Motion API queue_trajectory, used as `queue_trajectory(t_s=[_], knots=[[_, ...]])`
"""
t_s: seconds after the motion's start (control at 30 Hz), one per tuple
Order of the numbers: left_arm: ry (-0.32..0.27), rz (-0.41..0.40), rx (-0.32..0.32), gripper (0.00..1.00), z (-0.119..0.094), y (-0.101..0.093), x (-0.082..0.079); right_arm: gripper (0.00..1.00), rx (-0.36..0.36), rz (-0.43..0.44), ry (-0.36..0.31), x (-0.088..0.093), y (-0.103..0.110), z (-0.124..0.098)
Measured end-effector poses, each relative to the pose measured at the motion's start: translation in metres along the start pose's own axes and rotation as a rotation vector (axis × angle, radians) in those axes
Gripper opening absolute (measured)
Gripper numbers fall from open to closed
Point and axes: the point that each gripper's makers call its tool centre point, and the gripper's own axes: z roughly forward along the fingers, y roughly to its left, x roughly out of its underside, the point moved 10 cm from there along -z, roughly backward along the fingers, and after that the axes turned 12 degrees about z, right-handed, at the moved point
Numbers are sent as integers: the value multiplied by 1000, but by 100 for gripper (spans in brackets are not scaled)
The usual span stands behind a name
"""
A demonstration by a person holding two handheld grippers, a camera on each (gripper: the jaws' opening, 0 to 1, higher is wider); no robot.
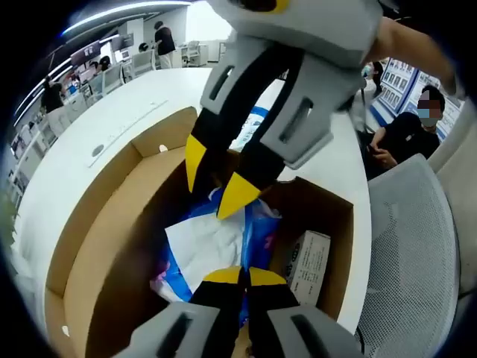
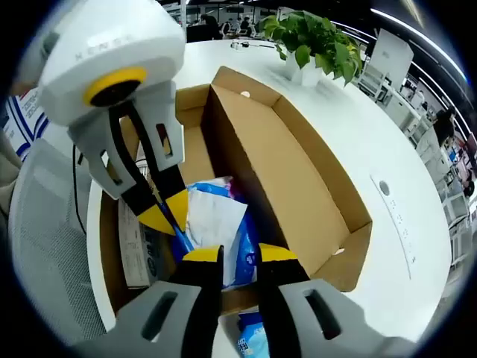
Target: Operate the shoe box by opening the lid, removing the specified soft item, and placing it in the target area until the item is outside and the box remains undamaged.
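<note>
An open cardboard shoe box lies on a white table with its lid folded back. Inside it is a soft blue-and-white plastic pack. My left gripper reaches into the box, its yellow tips pressed together on the pack's edge. The right gripper hangs just above the pack with its tips apart and nothing between them. A small white carton lies in the box beside the pack.
A grey mesh chair stands against the table edge by the box. A potted plant sits on the round white table. Another blue pack lies outside the box. A person sits nearby.
</note>
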Motion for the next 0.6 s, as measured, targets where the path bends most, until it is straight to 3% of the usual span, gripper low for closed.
queue_trajectory(t_s=[0.1,0.27,0.6], knots=[[-5,-12,-2,0,-2,0,3,8,31,3,38,2,-3,8],[-19,-23,-12,0,-5,0,3,0,23,27,51,2,-1,15],[-38,-33,-58,0,-21,-2,-1,0,39,-1,-5,-5,3,-1]])
